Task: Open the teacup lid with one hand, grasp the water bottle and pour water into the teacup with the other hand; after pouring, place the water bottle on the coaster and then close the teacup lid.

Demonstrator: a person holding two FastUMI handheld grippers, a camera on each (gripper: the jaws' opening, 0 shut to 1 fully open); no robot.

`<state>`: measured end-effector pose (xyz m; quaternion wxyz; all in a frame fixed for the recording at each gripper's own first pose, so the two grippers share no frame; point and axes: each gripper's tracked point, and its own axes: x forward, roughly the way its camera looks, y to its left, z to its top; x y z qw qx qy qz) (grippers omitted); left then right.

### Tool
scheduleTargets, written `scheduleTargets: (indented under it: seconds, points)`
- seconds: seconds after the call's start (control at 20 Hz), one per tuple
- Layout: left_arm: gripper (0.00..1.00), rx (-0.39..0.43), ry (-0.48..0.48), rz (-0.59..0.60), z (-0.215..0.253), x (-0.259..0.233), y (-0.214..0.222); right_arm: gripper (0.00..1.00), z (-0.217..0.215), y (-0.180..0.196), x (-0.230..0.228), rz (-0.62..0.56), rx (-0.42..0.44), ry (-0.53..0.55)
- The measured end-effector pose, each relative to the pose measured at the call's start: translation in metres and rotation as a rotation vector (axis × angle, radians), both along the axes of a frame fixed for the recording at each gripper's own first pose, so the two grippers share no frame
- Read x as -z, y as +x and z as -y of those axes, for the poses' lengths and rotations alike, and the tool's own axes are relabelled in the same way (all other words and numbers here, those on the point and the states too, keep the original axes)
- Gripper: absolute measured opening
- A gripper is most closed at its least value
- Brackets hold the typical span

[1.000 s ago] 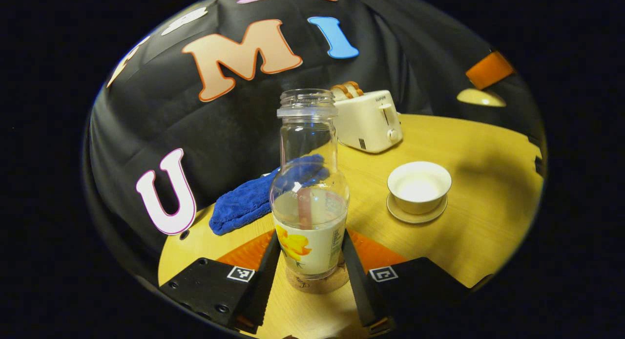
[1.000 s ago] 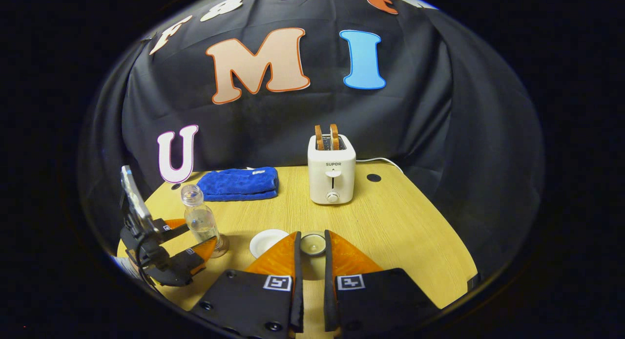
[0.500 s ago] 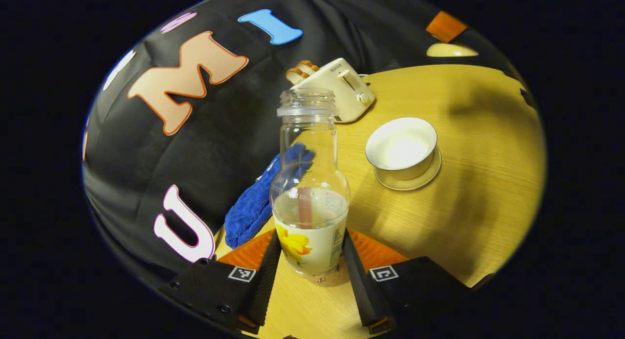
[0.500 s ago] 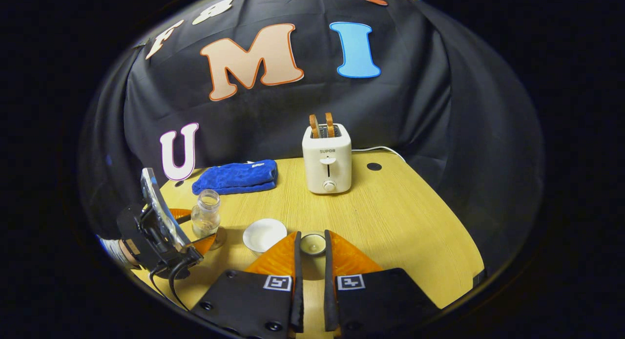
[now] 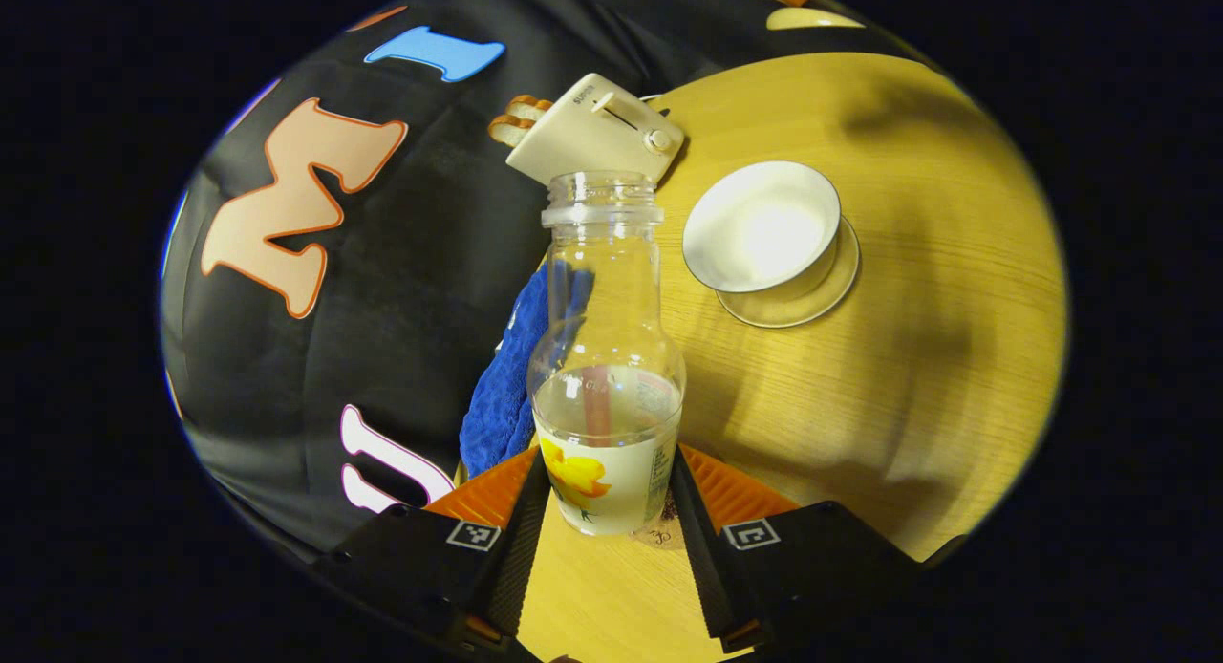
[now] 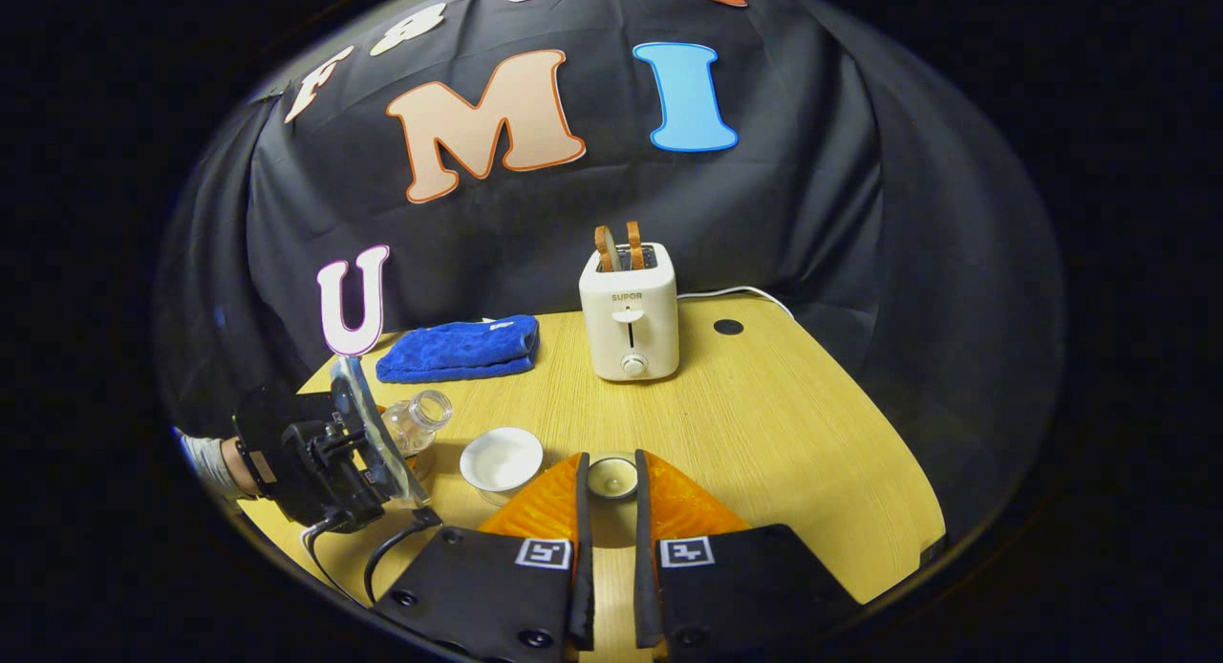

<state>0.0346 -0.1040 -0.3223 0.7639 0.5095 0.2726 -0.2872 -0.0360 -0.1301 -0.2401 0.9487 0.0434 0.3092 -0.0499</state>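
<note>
The left hand-held gripper [image 5: 607, 510] is grasping the water bottle [image 5: 606, 376], tilting it toward the open teacup [image 5: 761, 226] — keep pouring slowly, mouth over the rim. The right hand-held gripper [image 6: 610, 548] is clamping the lid [image 6: 611, 476].

White toaster [image 6: 629, 324] with two toast slices [image 6: 617, 246] upright at table's [image 6: 793, 443] back edge, blue folded towel [image 6: 461, 349] near back-left edge, cord [image 6: 740, 298] trailing behind toaster

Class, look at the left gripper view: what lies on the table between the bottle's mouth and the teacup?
Nothing: only bare table separates the bottle from the open teacup.
</note>
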Motion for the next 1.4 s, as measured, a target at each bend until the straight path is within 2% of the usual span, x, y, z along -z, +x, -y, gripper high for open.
scheduleTargets:
  seconds: [0.15,0.2,0.25,0.65,0.7,0.9,1.05,1.2,1.4]
  points:
    - [0.69,0.022,0.055,-0.011,-0.001,0.004,-0.001,0.19,0.006,-0.003,0.004,-0.003,-0.003,0.005]
    - [0.69,0.031,0.070,-0.014,-0.001,0.005,-0.001,0.17,0.008,-0.003,0.004,-0.004,-0.003,0.006]
    - [0.69,0.039,0.087,-0.017,-0.001,0.005,-0.002,0.19,0.010,-0.004,0.005,-0.004,-0.004,0.008]
    - [0.69,0.128,0.282,-0.011,-0.005,-0.003,0.006,0.17,0.013,-0.008,0.010,-0.003,-0.026,0.028]
    - [0.69,0.144,0.302,-0.006,-0.004,-0.004,0.008,0.19,0.013,-0.009,0.010,-0.003,-0.029,0.031]
    - [0.69,0.197,0.398,0.008,-0.005,-0.013,0.011,0.17,0.013,-0.013,0.013,-0.004,-0.037,0.044]
    - [0.69,0.224,0.442,0.015,-0.003,-0.018,0.014,0.22,0.013,-0.016,0.016,-0.007,-0.041,0.055]
    - [0.69,0.251,0.479,0.014,0.001,-0.020,0.013,0.19,0.014,-0.020,0.016,-0.008,-0.044,0.058]
    - [0.69,0.278,0.544,0.012,-0.001,-0.025,0.015,0.21,0.016,-0.023,0.014,-0.004,-0.052,0.059]
